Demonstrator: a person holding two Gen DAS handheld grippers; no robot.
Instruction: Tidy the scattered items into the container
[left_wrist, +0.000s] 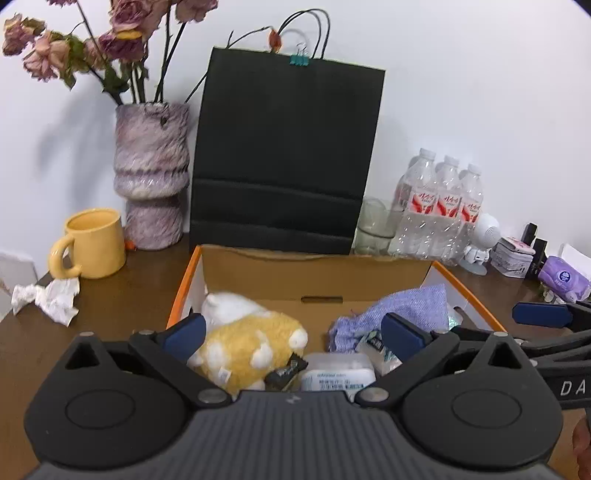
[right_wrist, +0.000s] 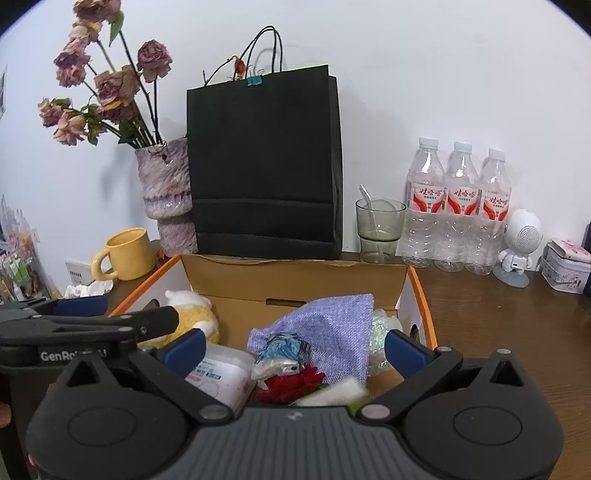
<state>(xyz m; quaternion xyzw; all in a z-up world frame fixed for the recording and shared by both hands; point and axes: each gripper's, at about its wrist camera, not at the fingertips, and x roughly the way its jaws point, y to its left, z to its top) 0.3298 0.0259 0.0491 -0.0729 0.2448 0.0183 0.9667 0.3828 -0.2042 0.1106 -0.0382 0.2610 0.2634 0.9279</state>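
An open cardboard box (left_wrist: 314, 273) with orange edges holds a yellow and white plush toy (left_wrist: 247, 343), a purple cloth (left_wrist: 410, 310), a white plastic box (left_wrist: 338, 371) and a dark wrapper (left_wrist: 286, 371). The box (right_wrist: 295, 275) in the right wrist view also shows the purple cloth (right_wrist: 328, 328), a red item (right_wrist: 291, 384), a blue packet (right_wrist: 282, 349) and the plush toy (right_wrist: 195, 315). My left gripper (left_wrist: 293, 338) is open and empty over the box's near side. My right gripper (right_wrist: 295, 347) is open and empty above the box.
On the brown table, a yellow mug (left_wrist: 92, 243), crumpled tissue (left_wrist: 48, 299), a vase of dried roses (left_wrist: 151, 173), a black paper bag (left_wrist: 284, 158), a glass (right_wrist: 378, 229), water bottles (right_wrist: 458, 206), a white figurine (right_wrist: 521, 247), a tin (right_wrist: 565, 269) and a purple tissue pack (left_wrist: 563, 278).
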